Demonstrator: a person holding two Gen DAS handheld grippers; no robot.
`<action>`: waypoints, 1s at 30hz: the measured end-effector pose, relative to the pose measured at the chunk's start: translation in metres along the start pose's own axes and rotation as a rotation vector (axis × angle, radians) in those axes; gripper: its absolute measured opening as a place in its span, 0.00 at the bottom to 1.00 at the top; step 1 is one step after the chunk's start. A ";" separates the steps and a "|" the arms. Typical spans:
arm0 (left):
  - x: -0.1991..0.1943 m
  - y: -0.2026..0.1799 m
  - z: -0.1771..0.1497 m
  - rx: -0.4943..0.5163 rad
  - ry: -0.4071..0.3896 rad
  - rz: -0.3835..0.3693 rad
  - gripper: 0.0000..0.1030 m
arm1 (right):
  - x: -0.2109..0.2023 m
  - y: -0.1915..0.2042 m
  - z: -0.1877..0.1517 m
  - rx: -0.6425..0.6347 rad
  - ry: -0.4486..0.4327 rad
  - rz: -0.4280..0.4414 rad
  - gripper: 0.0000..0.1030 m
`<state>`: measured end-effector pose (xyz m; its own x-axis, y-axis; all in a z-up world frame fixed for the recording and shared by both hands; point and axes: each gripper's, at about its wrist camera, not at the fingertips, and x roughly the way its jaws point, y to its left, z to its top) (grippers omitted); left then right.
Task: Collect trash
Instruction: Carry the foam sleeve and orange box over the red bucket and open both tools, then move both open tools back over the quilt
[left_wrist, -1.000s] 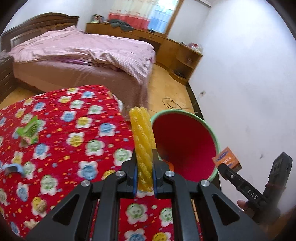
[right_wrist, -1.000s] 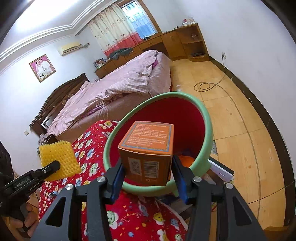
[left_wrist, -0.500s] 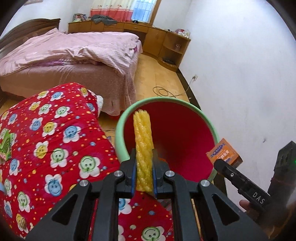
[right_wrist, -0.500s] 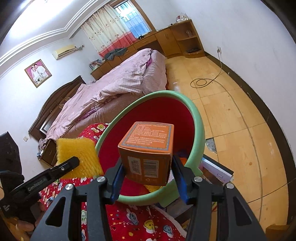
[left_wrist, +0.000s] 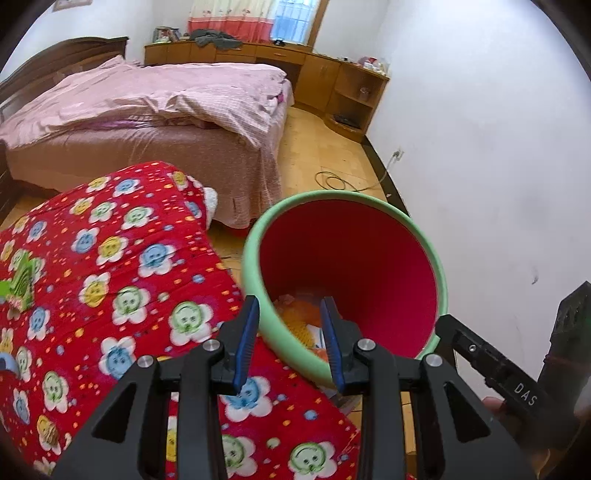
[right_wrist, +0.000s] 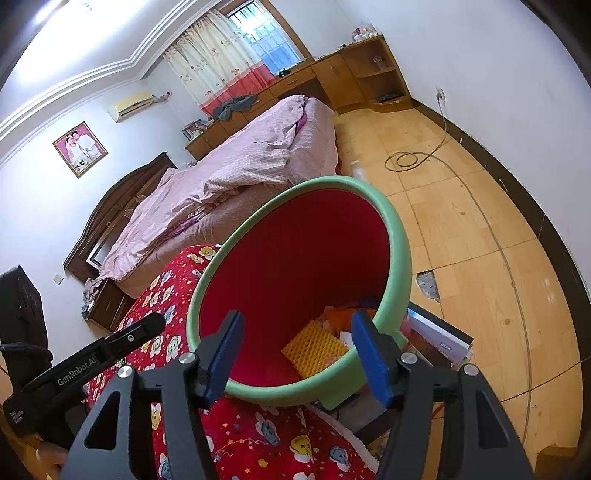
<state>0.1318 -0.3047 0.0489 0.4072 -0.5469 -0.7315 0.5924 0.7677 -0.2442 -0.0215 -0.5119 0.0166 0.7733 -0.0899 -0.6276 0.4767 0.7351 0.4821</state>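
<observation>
A green-rimmed bin (left_wrist: 439, 273) with a red inside stands beside the red flowered quilt (left_wrist: 110, 280); it also shows in the right wrist view (right_wrist: 400, 254). Yellow foam netting (right_wrist: 314, 349) lies at its bottom among orange and white scraps; it also shows in the left wrist view (left_wrist: 297, 328). My left gripper (left_wrist: 290, 341) is open and empty over the bin's near rim. My right gripper (right_wrist: 297, 354) is open and empty over the bin's mouth. A green item (left_wrist: 20, 282) lies on the quilt at the far left.
A bed with pink bedding (left_wrist: 177, 107) stands behind the quilt. Wooden cabinets (left_wrist: 332, 85) line the far wall. A cable (right_wrist: 410, 158) coils on the wooden floor. A flat box (right_wrist: 439, 338) lies by the bin's base. A white wall (left_wrist: 480, 166) is at the right.
Both grippers have opened. The yellow netting has left the left gripper and lies in the bin. The orange box has left the right gripper and is out of sight.
</observation>
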 end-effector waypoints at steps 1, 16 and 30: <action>-0.002 0.004 -0.001 -0.008 -0.001 0.007 0.33 | -0.001 0.002 -0.001 -0.001 0.000 0.003 0.64; -0.058 0.110 -0.030 -0.242 -0.071 0.238 0.33 | -0.008 0.045 -0.018 -0.077 0.019 0.064 0.68; -0.095 0.207 -0.067 -0.497 -0.124 0.389 0.36 | 0.005 0.088 -0.039 -0.156 0.078 0.098 0.68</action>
<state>0.1690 -0.0716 0.0255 0.6221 -0.2091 -0.7545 0.0047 0.9647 -0.2634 0.0083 -0.4219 0.0320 0.7751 0.0346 -0.6309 0.3258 0.8337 0.4459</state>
